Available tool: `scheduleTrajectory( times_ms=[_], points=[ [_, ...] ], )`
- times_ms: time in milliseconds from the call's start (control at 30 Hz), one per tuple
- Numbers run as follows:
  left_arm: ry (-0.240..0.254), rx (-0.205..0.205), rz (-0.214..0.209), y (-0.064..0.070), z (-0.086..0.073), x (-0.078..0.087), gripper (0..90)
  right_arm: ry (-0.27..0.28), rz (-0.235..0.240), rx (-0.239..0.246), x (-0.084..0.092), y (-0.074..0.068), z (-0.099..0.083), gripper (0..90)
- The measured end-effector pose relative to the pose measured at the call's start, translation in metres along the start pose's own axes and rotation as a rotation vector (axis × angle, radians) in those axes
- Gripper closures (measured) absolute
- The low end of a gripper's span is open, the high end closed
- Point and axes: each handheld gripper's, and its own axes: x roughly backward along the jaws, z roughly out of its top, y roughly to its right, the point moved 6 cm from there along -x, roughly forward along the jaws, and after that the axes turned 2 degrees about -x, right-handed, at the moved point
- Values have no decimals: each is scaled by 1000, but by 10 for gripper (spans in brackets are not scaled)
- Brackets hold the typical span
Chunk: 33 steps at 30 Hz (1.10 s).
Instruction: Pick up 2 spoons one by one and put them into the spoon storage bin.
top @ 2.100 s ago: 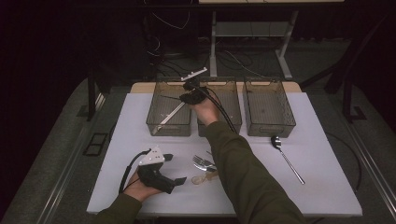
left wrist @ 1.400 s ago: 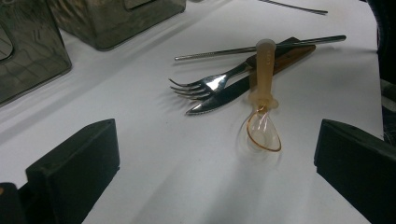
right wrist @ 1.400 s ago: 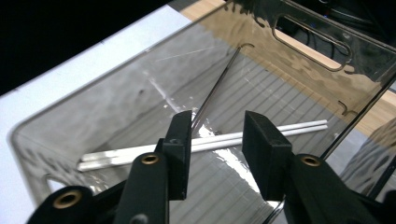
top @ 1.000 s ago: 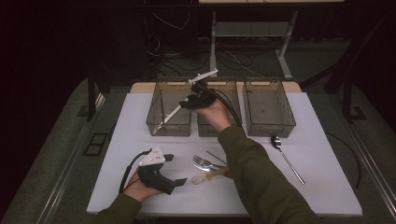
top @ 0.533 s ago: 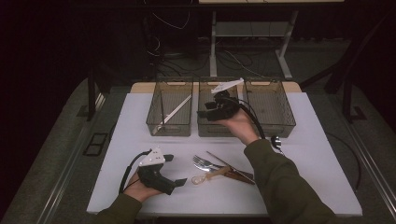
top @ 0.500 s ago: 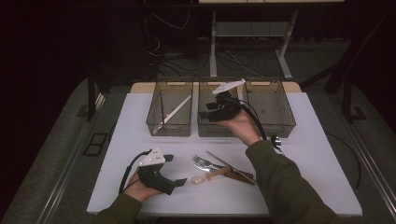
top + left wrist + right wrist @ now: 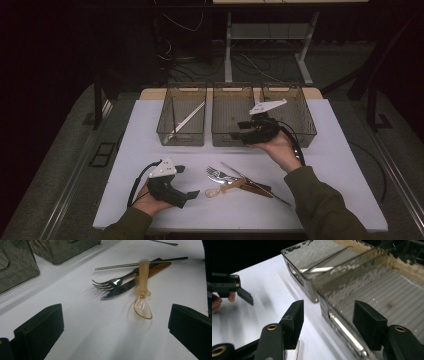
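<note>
My right gripper [image 7: 239,132] hovers at the front wall of the middle clear bin [image 7: 227,141], jaws pointing left. Its jaws [image 7: 328,322] have just been opening and stand apart with nothing between them. On the white mat near the front lies a small pile of cutlery: a steel fork [image 7: 217,173] [image 7: 112,283], a serrated knife [image 7: 120,290] with a wooden handle, a clear amber plastic spoon [image 7: 219,189] [image 7: 143,300] and a thin metal rod [image 7: 256,183] [image 7: 140,263]. My left gripper [image 7: 187,181] [image 7: 112,335] rests on the mat left of the pile, open and empty.
Three clear bins stand in a row at the back of the mat. The left bin [image 7: 182,135] [image 7: 312,255] holds one long silver utensil [image 7: 187,119]. The right bin [image 7: 300,117] is behind my right hand. Cables trail from both grippers. The mat's front edge is near my left hand.
My right hand has swung rightward from above the left bin to the front of the middle bin. The left gripper and the cutlery pile have stayed put.
</note>
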Motion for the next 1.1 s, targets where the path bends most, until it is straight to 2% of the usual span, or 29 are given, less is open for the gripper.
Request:
scheduleTrajectory(
  times_ms=[167,333,567,800,1100],
  points=[
    [-3,3,4,-1,0,0,0,-2,5,-22,12,1,-19,423],
    [-6,4,4,-1,-1,0,0,-17,12,-23,24,1,-38,423],
    [-6,-2,7,-1,-1,1,0,-28,46,-34,40,-5,-59,429],
    [0,6,9,-2,-1,2,0,-69,46,-4,53,-14,-83,431],
    [-2,5,11,-2,-1,1,0,-105,58,9,76,-20,-113,443]
  ],
)
